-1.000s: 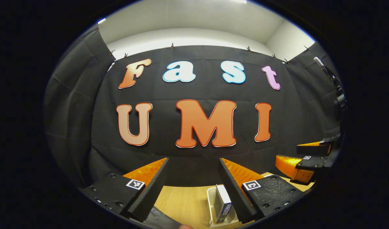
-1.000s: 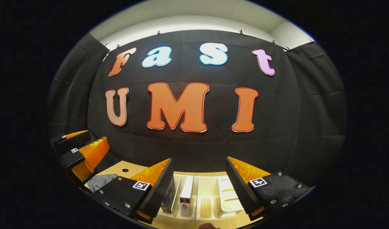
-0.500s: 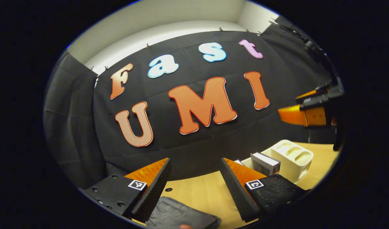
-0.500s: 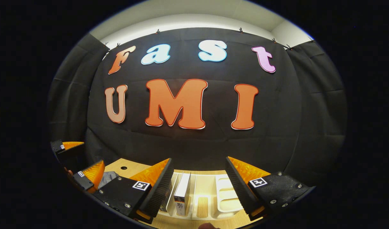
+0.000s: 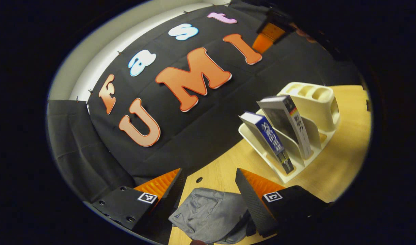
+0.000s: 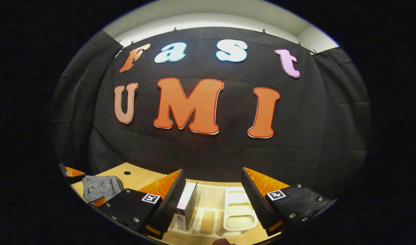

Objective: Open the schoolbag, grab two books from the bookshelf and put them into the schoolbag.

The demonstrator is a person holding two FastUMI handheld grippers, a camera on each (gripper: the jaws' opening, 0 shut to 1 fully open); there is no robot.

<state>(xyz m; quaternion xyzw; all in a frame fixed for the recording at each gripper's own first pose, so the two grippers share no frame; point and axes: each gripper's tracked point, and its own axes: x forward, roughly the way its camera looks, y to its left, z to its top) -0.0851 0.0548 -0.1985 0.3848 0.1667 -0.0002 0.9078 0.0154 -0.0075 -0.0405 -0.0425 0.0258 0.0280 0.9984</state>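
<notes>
A grey schoolbag [image 5: 211, 214] lies slumped on the wooden table, just below and between the fingers of my open left gripper [image 5: 209, 177], which hold nothing. To its right stands a cream bookshelf [image 5: 317, 102] with two leaning books: a blue-spined book [image 5: 269, 139] and a dark-covered book [image 5: 289, 126]. My right gripper [image 6: 213, 177] hovers open above the bookshelf [image 6: 235, 211], with a book [image 6: 187, 204] beside its left finger, untouched. The schoolbag [image 6: 100, 187] and part of the left gripper [image 6: 70, 172] lie at the far left. The right gripper [image 5: 269, 32] shows high up in the left gripper view.
The wooden table [image 5: 337, 163] has a small round hole [image 5: 198, 179] near the bag. The black cloth wall stands close behind the bookshelf and the bag. The shelf's pen-cup compartments [image 6: 238, 217] sit on its right side.
My left gripper has dropped and rolled toward the schoolbag, so bag and bookshelf come more into its view. The right gripper has edged a little over the bookshelf, still open.
</notes>
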